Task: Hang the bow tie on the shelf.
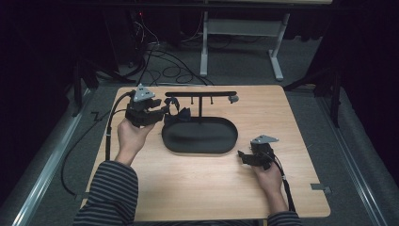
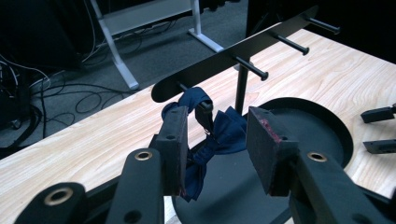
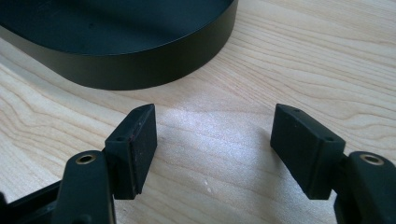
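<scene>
Clearly soft, light cloth: navy bow tie (image 2: pixel 219 133) hangs from rack peg (image 2: pixel 187 91) over black tray (image 2: pixel 327 121). Left gripper (image 2: pixel 217 147) wide, jaws either side; best pinch at centre knot. Right gripper (image 3: pixel 215 149) wide, empty, over desk (image 3: pixel 280 60).

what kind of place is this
Probably a lab or recording workspace: a wooden table with a black rack, loose cables on grey carpet, dark surroundings, and a bare desk frame behind.

Dim room, grey carpet (image 1: pixel 310 56), cables (image 1: pixel 160 61), white table frame (image 1: pixel 242 28) behind.
</scene>
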A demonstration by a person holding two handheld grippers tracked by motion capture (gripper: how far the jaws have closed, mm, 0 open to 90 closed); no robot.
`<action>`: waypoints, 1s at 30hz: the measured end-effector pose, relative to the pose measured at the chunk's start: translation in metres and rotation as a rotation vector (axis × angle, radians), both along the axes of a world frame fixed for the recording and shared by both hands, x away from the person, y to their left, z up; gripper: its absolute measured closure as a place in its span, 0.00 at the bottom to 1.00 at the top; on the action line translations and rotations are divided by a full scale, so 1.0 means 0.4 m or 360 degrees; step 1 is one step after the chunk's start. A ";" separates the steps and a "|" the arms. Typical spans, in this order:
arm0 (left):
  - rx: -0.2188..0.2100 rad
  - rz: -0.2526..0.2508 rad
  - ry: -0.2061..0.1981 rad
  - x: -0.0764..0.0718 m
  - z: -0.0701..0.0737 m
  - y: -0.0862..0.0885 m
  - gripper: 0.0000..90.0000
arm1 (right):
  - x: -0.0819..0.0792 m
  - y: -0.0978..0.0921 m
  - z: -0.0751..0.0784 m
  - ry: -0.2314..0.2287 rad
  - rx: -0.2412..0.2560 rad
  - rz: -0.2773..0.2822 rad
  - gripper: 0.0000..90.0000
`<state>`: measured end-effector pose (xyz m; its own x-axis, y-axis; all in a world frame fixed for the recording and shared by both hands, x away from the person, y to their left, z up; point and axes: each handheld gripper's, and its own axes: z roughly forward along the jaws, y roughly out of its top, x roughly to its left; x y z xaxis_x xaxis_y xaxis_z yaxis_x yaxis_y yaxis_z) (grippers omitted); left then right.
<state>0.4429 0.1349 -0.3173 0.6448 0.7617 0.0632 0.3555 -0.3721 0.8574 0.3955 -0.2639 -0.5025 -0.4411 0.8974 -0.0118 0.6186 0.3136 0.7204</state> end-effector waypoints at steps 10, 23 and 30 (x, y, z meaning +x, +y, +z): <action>0.0003 -0.0018 -0.0002 -0.024 -0.007 0.001 0.66 | 0.000 0.000 0.000 0.0001 0.0001 0.0000 0.37; 0.0010 -0.0003 0.0029 -0.048 -0.037 0.018 0.66 | 0.000 0.000 0.000 0.0000 0.0004 0.0001 0.37; -0.0011 0.0001 0.0027 -0.065 -0.039 0.027 0.65 | 0.000 0.000 0.000 0.0001 0.0005 0.0001 0.37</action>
